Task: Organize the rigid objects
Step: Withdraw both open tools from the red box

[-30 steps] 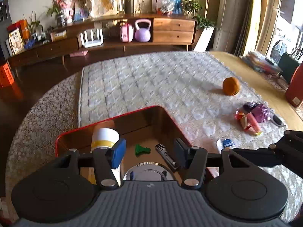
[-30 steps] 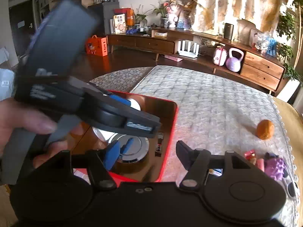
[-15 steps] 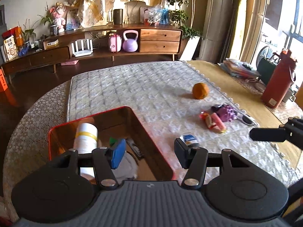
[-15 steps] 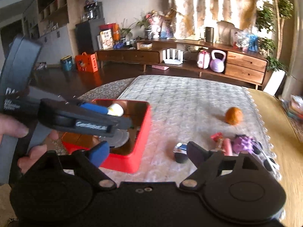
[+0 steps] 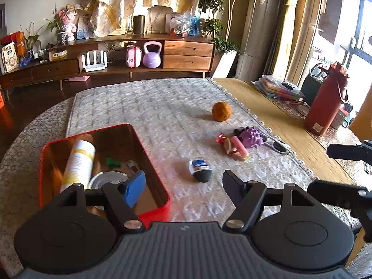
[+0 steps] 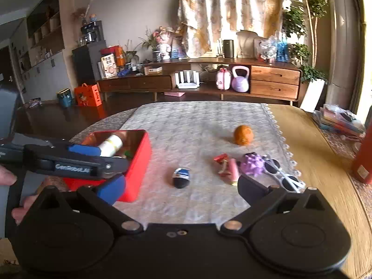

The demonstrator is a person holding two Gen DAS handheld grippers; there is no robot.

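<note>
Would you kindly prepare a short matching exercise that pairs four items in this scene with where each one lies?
Things:
1. white bottle
2. orange
3. white sunglasses
4. black and blue container

Places:
A. alone on the cloth, farthest from the cameras
B. lying in the red box
C. near the cloth's lace edge, beside the purple bow
D. on the cloth between the red box and the pink wrapped items

Pairs: 1-B, 2-A, 3-C, 4-D
</note>
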